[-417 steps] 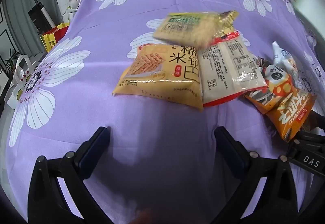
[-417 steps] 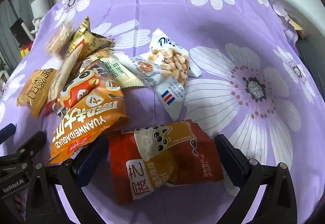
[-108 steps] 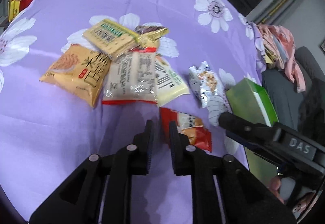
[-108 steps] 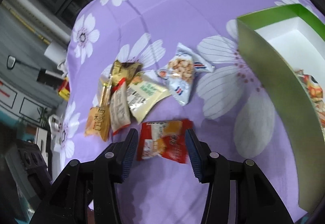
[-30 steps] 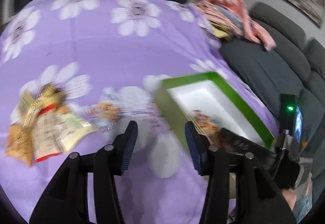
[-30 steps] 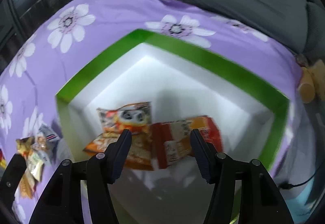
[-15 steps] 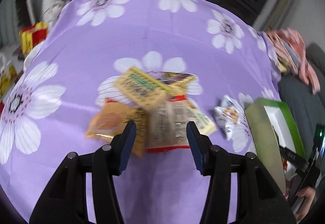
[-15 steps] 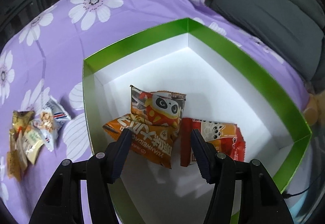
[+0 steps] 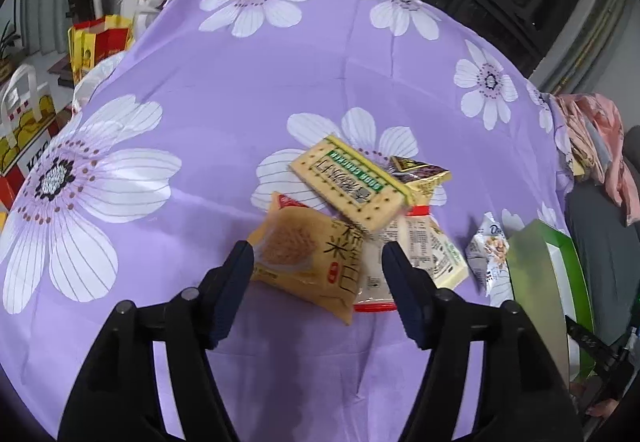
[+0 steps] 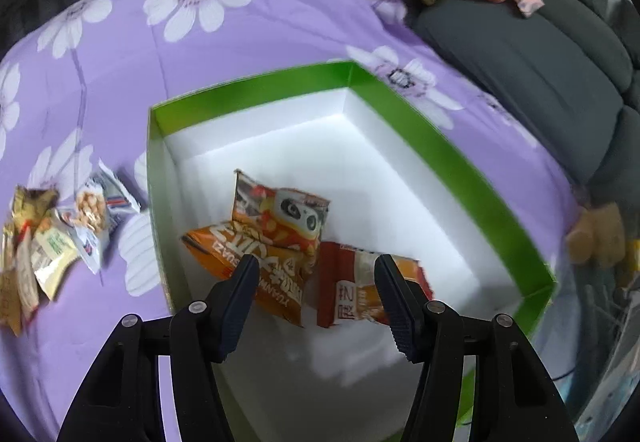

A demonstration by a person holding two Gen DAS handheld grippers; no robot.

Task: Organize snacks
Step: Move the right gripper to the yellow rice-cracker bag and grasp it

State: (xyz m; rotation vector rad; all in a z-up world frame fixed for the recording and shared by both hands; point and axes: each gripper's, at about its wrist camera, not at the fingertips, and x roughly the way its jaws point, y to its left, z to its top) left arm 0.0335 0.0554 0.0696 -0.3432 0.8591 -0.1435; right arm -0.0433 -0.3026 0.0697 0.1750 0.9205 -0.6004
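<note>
Purple flowered cloth (image 9: 224,129) covers the desk; grey sofa (image 10: 540,53) beyond. Left tongs (image 9: 318,266) just widened, empty; right tongs (image 10: 316,282) part-open, empty, over the green box (image 10: 460,161).

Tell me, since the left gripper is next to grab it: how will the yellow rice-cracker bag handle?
The yellow rice-cracker bag looks puffy, so probably light and squashy. Its glossy film may slip. The cracker pack overlaps its corner and may shift.

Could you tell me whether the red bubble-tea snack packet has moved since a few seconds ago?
Yes. The red packet left the purple cloth and now lies inside the green box.
</note>
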